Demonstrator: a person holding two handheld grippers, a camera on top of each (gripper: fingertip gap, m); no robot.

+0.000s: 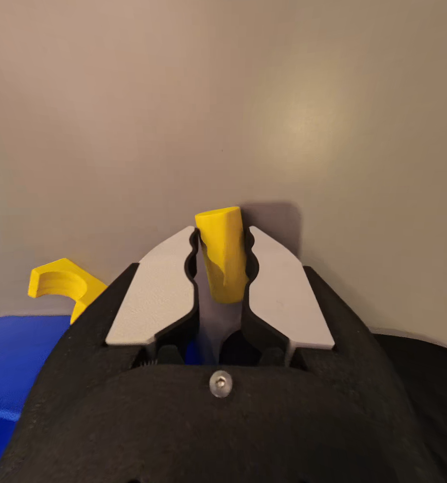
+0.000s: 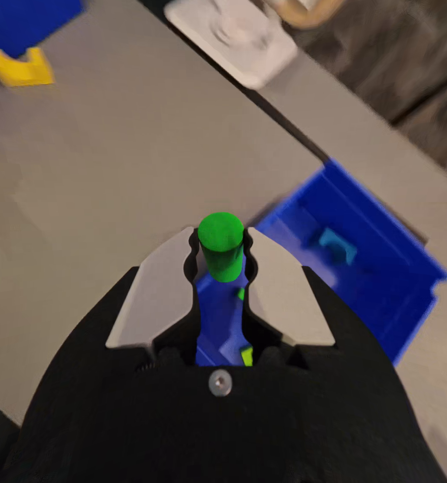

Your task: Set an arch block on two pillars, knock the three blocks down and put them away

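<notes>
My left gripper (image 1: 222, 235) is shut on a yellow pillar block (image 1: 222, 256) and holds it above the grey table (image 1: 217, 117). A yellow arch block (image 1: 60, 285) lies on the table to the left, next to a blue bin (image 1: 16, 352). My right gripper (image 2: 221, 235) is shut on a green cylinder pillar (image 2: 221, 248) and holds it over the near edge of a second blue bin (image 2: 361, 256). The yellow arch (image 2: 21, 69) shows far left in the right wrist view, in front of the other blue bin (image 2: 21, 23).
The right-hand blue bin holds a light blue arch block (image 2: 337, 248) and small green pieces (image 2: 247, 356). The table's far edge (image 2: 269, 104) runs diagonally. A white object (image 2: 233, 39) lies beyond it. Dark floor is at the right. About 40 centimetres separates my left fingertips from my right.
</notes>
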